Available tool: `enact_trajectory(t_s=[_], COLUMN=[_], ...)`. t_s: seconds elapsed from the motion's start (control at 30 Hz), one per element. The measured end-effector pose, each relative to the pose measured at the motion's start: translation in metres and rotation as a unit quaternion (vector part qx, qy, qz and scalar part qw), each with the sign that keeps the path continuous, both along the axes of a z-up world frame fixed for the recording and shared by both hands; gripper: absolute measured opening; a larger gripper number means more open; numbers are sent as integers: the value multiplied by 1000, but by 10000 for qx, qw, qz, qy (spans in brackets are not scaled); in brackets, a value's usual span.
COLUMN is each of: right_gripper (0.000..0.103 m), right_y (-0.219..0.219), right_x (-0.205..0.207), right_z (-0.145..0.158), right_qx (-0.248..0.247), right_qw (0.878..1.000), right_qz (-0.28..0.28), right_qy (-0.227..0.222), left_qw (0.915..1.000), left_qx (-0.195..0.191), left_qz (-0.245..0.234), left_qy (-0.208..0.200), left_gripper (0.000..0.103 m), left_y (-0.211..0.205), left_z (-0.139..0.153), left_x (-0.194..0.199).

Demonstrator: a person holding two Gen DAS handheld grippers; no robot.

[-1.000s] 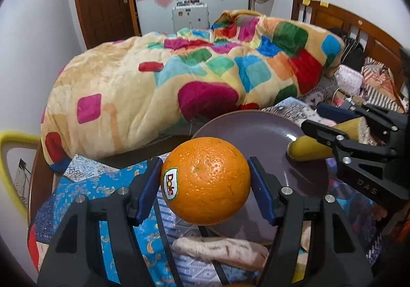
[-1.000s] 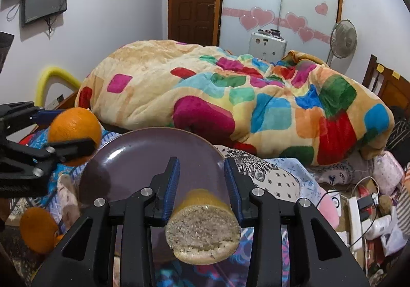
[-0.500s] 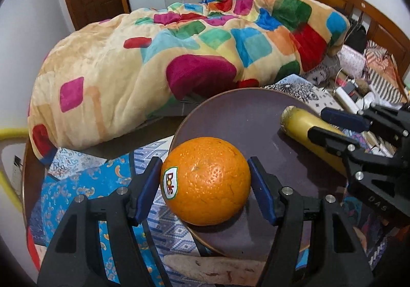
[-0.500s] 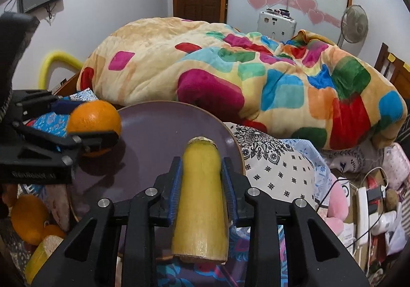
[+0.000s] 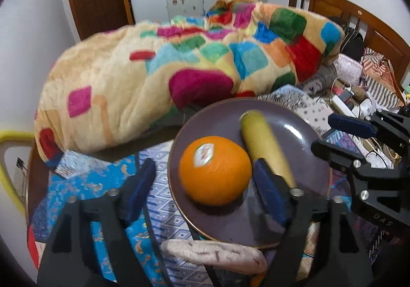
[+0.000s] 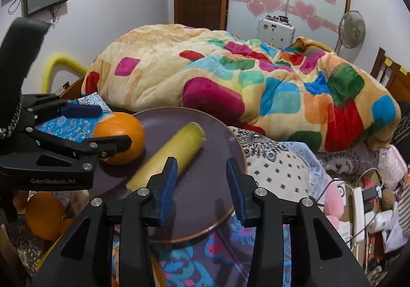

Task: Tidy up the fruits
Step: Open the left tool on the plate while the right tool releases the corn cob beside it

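Note:
An orange (image 5: 214, 169) with a white sticker lies on the dark purple plate (image 5: 305, 130), touching a yellow cut stalk (image 5: 264, 143) beside it. My left gripper (image 5: 205, 184) is open, its blue pads either side of the orange without gripping it. In the right wrist view the orange (image 6: 120, 137) and the stalk (image 6: 170, 153) lie on the plate (image 6: 205, 207). My right gripper (image 6: 202, 184) is open and empty, just behind the stalk's near end. The left gripper (image 6: 102, 128) shows at the left of the right wrist view.
A colourful quilt (image 5: 179, 56) is heaped on the bed behind the plate. A pale root (image 5: 212, 253) lies in front of the plate. More oranges (image 6: 44, 212) lie at lower left. Cables and a power strip (image 6: 358, 207) clutter the right. A blue patterned cloth (image 5: 84, 184) lies under the plate.
Both grippers opened. The orange left the left gripper and now rests on the plate. The stalk left the right gripper and lies on the plate beside the orange.

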State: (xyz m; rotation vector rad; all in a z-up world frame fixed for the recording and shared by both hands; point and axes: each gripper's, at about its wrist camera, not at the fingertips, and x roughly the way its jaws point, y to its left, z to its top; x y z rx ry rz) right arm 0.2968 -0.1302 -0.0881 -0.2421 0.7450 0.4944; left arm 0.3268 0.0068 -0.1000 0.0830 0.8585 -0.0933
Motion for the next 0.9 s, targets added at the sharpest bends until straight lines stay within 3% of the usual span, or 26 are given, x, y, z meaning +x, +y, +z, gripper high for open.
enact_trajectory(t_s=[0.17, 0.47, 0.9], right_gripper=[48, 50, 55], right_y=[-6, -16, -28], right_x=[-19, -55, -102], right_z=[15, 39, 27], right_qx=[53, 207, 287], right_qw=[9996, 9983, 9978], right_qz=[-106, -210, -318], right_qy=[-242, -505, -506], left_qw=[9993, 9966, 9975], left_qx=[-91, -219, -138], left_qz=[80, 294, 405], left_qy=[-354, -733, -559], left_gripper=[85, 87, 87], left_y=[4, 21, 32], left_z=[24, 50, 24], left_x=[-27, -80, -145])
